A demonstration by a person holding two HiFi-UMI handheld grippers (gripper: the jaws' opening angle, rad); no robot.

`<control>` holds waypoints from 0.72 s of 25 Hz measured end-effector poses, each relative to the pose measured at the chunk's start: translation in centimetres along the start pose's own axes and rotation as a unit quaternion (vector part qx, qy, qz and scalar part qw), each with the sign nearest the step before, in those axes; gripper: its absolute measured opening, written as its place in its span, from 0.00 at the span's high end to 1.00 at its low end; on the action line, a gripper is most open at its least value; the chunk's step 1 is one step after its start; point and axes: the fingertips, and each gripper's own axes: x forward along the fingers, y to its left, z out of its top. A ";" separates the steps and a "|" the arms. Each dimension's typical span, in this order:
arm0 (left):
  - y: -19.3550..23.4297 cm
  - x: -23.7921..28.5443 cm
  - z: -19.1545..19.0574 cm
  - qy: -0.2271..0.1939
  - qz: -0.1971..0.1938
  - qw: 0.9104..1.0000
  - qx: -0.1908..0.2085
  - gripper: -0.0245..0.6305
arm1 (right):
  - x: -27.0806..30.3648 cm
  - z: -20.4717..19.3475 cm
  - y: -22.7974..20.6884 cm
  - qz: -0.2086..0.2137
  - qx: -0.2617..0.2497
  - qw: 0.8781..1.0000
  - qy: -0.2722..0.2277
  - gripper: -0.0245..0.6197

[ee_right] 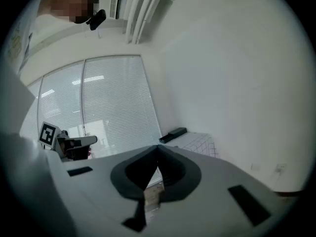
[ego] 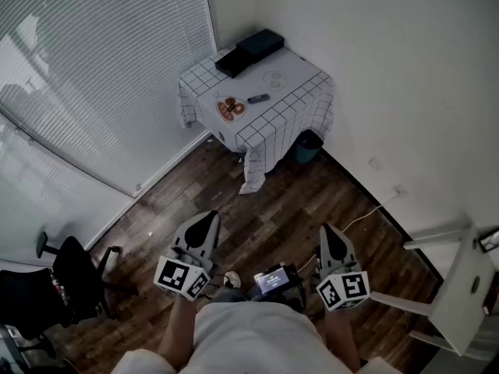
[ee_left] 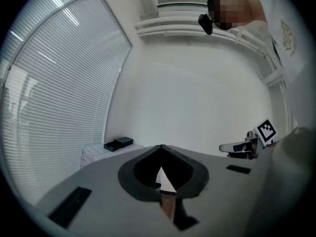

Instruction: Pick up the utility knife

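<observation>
The utility knife (ego: 258, 98), small and dark, lies on the white checked tablecloth of a table (ego: 300, 80) in the far corner of the room. In the head view both grippers are low, far from the table, over the wooden floor. My left gripper (ego: 210, 217) has its jaws together with nothing between them, and so does my right gripper (ego: 327, 229). Seen from the left gripper (ee_left: 160, 146), the table (ee_left: 94, 156) is far off to the left. Past the right gripper (ee_right: 158, 146), the same table (ee_right: 200, 141) shows. Neither gripper view shows the knife.
Two black boxes (ego: 249, 51) sit at the table's back, an orange-filled plate (ego: 231, 108) near its front. A teal bin (ego: 309, 146) stands beneath. A black office chair (ego: 74, 275) is at left, white furniture (ego: 460, 287) at right, a cable (ego: 374, 209) along the wall.
</observation>
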 end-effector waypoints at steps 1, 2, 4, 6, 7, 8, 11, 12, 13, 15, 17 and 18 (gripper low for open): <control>-0.3 0.1 0.0 -0.002 -0.001 1.000 -0.001 0.96 | 0.0 0.1 -0.1 0.001 0.000 1.000 -0.001 0.95; -0.5 0.2 0.1 -0.004 -0.001 1.000 -0.001 0.96 | 0.0 0.3 -0.1 0.002 -0.001 1.000 -0.002 0.95; -1.2 0.4 0.0 -0.004 -0.005 1.000 -0.002 0.96 | -0.3 0.7 -0.1 0.004 -0.001 1.000 -0.005 0.95; -2.0 0.6 -0.2 -0.003 -0.009 1.000 0.000 0.96 | -0.6 1.3 0.1 0.004 -0.002 1.000 -0.008 0.95; -2.3 0.8 -0.2 -0.003 -0.011 1.000 0.002 0.96 | -0.6 1.4 0.1 0.004 -0.004 1.000 -0.010 0.95; -2.6 1.0 -0.1 -0.004 -0.012 1.000 0.005 0.96 | -0.7 1.5 0.0 0.005 -0.006 1.000 -0.011 0.95; -3.2 1.7 -0.2 -0.005 -0.014 1.000 0.008 0.96 | -0.7 1.7 -0.8 -0.002 -0.015 1.000 -0.012 0.95; -3.3 1.9 -0.3 -0.005 -0.015 1.000 0.008 0.96 | -0.7 1.8 -1.1 -0.008 -0.018 1.000 -0.014 0.95; -3.3 2.0 -0.3 -0.005 -0.015 1.000 0.008 0.96 | -0.7 1.9 -1.3 -0.013 -0.020 1.000 -0.018 0.95; -3.0 2.4 -0.1 -0.004 -0.015 1.000 0.008 0.96 | -0.3 2.2 -1.4 -0.012 -0.014 1.000 -0.026 0.95; -2.6 3.0 0.1 -0.004 -0.010 1.000 0.009 0.96 | 0.5 2.6 -1.2 -0.003 -0.010 1.000 -0.023 0.95; -2.2 3.4 0.1 -0.004 -0.006 1.000 0.010 0.96 | 1.1 2.7 -1.2 0.000 -0.012 1.000 -0.021 0.95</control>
